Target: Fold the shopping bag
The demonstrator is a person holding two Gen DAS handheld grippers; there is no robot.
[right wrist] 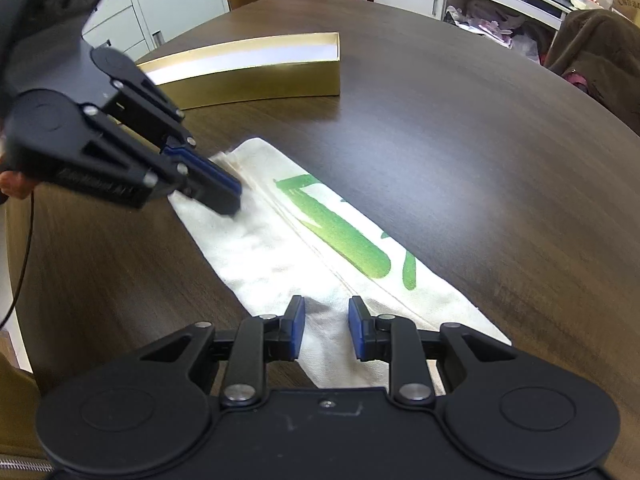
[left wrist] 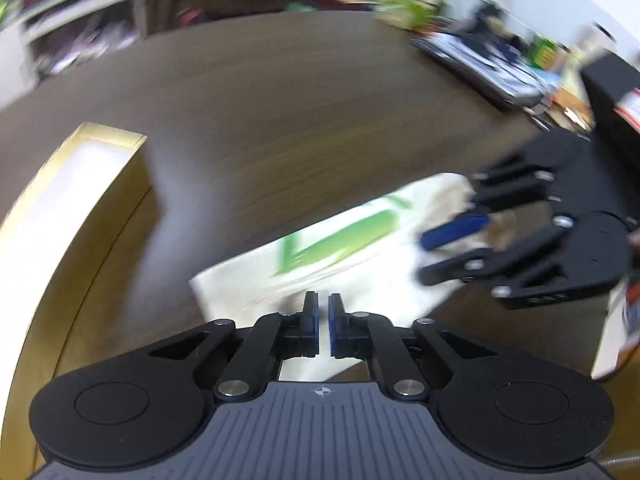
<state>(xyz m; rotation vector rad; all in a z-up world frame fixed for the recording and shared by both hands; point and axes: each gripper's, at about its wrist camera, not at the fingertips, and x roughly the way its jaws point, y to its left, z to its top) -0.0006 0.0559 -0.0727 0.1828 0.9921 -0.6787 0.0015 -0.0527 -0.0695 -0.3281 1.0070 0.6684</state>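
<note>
The shopping bag (right wrist: 320,240) is cream cloth with a green print, folded into a long strip flat on the dark wood table (right wrist: 460,140). It also shows in the left wrist view (left wrist: 340,248), blurred. My left gripper (left wrist: 323,312) hovers over the bag's one end with its jaws nearly together and nothing between them; it shows in the right wrist view (right wrist: 228,194) at the bag's far end. My right gripper (right wrist: 326,320) is open over the other end of the bag, straddling plain cloth; it appears in the left wrist view (left wrist: 440,252).
A shallow gold box (right wrist: 256,72) with a white inside lies on the table beyond the bag, also in the left wrist view (left wrist: 68,208). A chair with a brown coat (right wrist: 596,52) stands at the table's far right. Shelves and cabinets line the room.
</note>
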